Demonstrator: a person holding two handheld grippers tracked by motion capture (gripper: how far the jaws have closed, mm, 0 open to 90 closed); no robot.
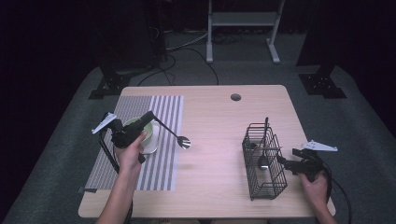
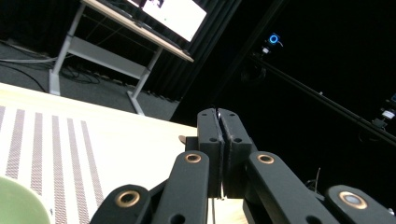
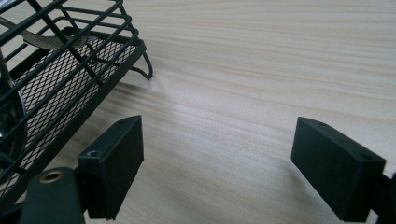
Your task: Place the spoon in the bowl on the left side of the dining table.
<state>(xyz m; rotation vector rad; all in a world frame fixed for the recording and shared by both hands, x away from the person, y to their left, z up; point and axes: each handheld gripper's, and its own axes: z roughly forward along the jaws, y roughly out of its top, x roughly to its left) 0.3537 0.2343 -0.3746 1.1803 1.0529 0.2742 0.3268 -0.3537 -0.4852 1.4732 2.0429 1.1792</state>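
While one spoon (image 1: 183, 140) hangs, two utensils (image 1: 263, 161) stand.

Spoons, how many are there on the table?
2 that I can see. One spoon is held in the left gripper near the green bowl. Another spoon stands in the black wire basket; more may hide inside.

Pale wood-grain table (image 1: 219, 116). Placemat (image 1: 161, 140), left of frame: grey and white stripes. Bowl (image 1: 150, 135) on it: pale green, white rim. Spoon (image 1: 180, 139) beside bowl: dark handle, shiny silver head. Wire basket (image 1: 266, 179), right of frame: black, mesh floor. Left gripper (image 2: 218, 126) and right gripper (image 3: 219, 163): matte black, brass-coloured rivets. Floor (image 1: 364, 140): grey carpet; background black.
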